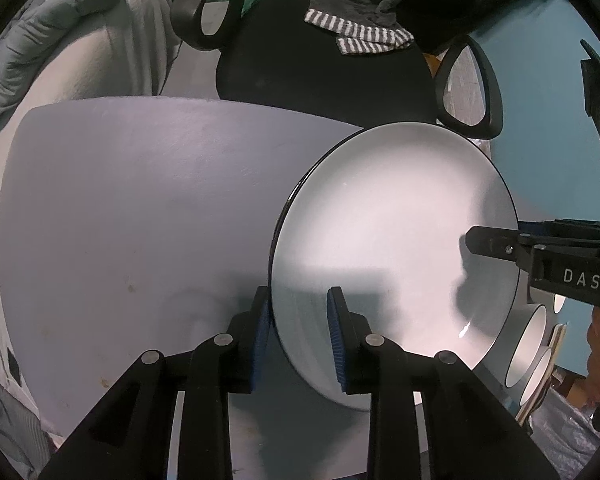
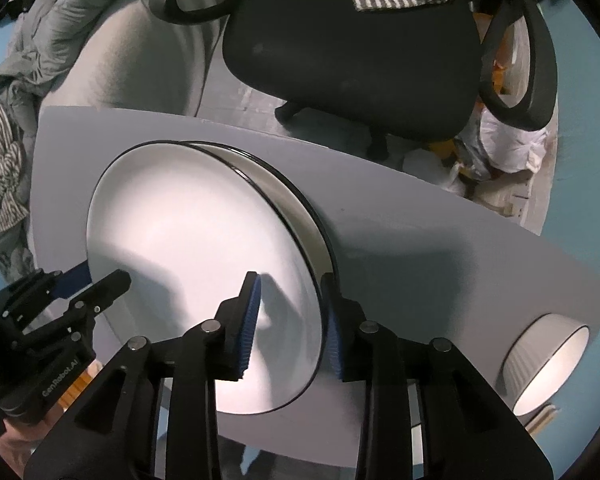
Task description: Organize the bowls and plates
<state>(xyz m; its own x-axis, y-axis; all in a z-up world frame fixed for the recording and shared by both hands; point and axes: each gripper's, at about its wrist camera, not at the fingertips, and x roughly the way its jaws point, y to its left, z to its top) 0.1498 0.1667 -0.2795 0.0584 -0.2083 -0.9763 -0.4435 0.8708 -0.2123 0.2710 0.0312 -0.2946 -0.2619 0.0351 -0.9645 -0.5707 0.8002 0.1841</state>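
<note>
- Grey table point(image 1: 140, 220) fills most of both views, with a black office chair point(image 2: 352, 52) parked behind it.
- White plate point(image 2: 204, 272) sits on a second plate point(image 2: 296, 208) on the table.
- Left gripper point(image 1: 298, 320) straddles the plate's rim, fingers partly open, pads not squeezing.
- Right gripper point(image 2: 290, 320) does likewise on the opposite rim, loose.
- Ribbed white bowl point(image 2: 548, 364) lies tipped near the table edge.
</note>
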